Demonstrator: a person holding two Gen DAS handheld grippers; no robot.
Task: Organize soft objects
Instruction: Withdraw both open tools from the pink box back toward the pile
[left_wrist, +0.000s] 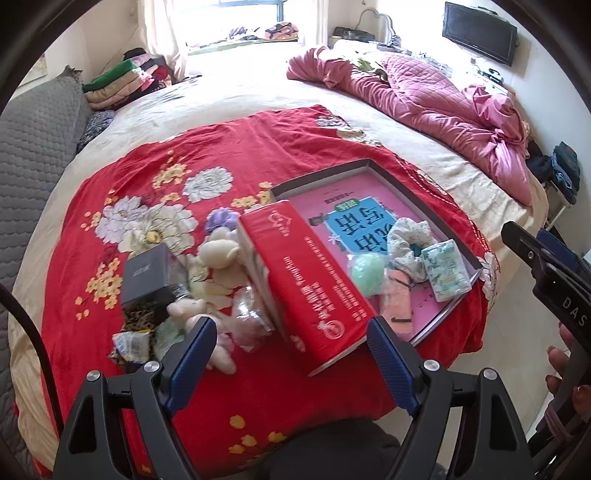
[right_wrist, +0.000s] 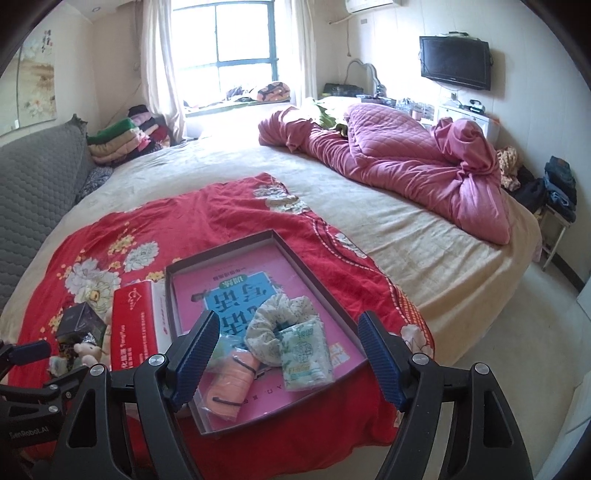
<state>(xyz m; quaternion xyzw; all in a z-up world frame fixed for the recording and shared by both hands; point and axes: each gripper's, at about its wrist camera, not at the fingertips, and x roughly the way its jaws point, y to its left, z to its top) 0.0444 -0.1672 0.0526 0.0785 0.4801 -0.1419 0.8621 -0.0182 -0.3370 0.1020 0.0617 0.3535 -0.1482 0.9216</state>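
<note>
- Both sets of jaws stood wide apart and held nothing: the left gripper (left_wrist: 291, 341) hung over the near end of the red tissue box (left_wrist: 314, 284), the right gripper (right_wrist: 288, 341) over the tray's near half.
- Soft items already lay in the shallow tray (right_wrist: 325, 273): a floral scrunchie (right_wrist: 284, 325), a tissue pack (right_wrist: 304, 356), a peach bundle (right_wrist: 232, 384) and a green puff (left_wrist: 364, 275), apparently gathered there as the sorted group.
- Left of the tissue box, plush toys (left_wrist: 218, 266) and a dark box (left_wrist: 147, 273) sat unsorted, likely awaiting their turn.
- Everything rested on a red floral blanket (left_wrist: 221, 155) spread over the bed (right_wrist: 443, 258).
</note>
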